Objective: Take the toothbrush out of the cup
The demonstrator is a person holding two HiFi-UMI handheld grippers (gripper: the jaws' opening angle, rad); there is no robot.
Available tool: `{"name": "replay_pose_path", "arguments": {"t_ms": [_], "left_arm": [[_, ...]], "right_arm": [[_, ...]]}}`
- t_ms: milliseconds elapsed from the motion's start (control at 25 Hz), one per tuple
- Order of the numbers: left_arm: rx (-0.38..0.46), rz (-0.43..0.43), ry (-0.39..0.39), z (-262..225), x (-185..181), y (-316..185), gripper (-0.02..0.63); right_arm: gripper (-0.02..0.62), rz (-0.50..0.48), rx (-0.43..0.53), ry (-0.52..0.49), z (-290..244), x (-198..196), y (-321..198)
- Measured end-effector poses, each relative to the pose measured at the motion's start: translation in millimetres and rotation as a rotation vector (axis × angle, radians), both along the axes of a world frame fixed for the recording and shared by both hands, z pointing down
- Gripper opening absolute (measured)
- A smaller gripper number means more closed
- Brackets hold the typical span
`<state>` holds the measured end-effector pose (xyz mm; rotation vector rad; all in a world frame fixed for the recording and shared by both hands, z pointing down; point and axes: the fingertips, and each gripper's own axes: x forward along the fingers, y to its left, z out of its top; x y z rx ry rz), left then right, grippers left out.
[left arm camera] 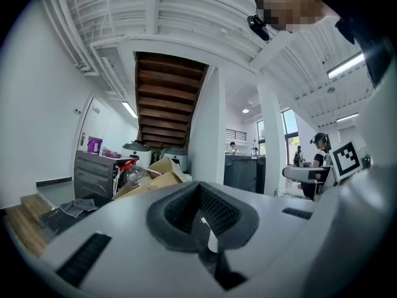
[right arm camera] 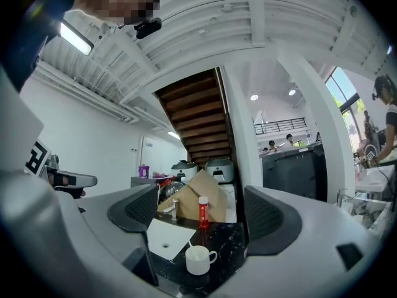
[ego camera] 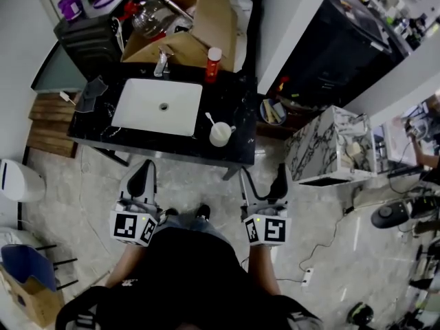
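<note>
A white cup (ego camera: 220, 134) stands on the black marble counter (ego camera: 227, 98) to the right of the sink, with a white toothbrush (ego camera: 210, 119) leaning out of it to the left. Both grippers hang well short of the counter, near my body. My left gripper (ego camera: 144, 173) is shut with nothing in it; in the left gripper view its pads (left arm camera: 201, 207) meet. My right gripper (ego camera: 263, 178) is open and empty. In the right gripper view the cup (right arm camera: 198, 259) and toothbrush (right arm camera: 189, 246) show low between the spread jaws of that gripper (right arm camera: 203, 215).
A white sink (ego camera: 157, 106) with a faucet (ego camera: 161, 64) lies left of the cup. A red bottle (ego camera: 214, 64) and an open cardboard box (ego camera: 185, 26) stand behind it. A grey cloth (ego camera: 91, 93) lies at the counter's left end. A marble block (ego camera: 330, 146) stands to the right.
</note>
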<state>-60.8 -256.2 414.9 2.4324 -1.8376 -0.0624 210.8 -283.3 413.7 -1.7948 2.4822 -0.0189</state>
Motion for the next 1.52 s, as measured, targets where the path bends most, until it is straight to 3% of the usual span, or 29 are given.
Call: {"name": "replay_pose_path", "arguments": {"t_ms": [240, 560, 1320, 1520], "left_arm": [[-0.011, 0.034, 0.0, 8.2, 1.6, -28.9, 0.005], [-0.053, 0.017, 0.012, 21.0, -25.8, -46.8, 0.005], [-0.101, -0.08, 0.034, 38.1, -66.4, -63.1, 0.005], [-0.109, -0.089, 0.036, 39.9, -67.4, -63.5, 0.005]], "right_arm": [[0.434, -0.018, -0.044, 0.016, 21.8, -15.0, -37.2], [0.434, -0.056, -0.13, 0.004, 65.0, -43.6, -88.6], [0.426, -0.215, -0.392, 0.22, 209.5, -115.4, -176.3], [0.36, -0.215, -0.461, 0.296, 241.5, -122.0, -196.4]]}}
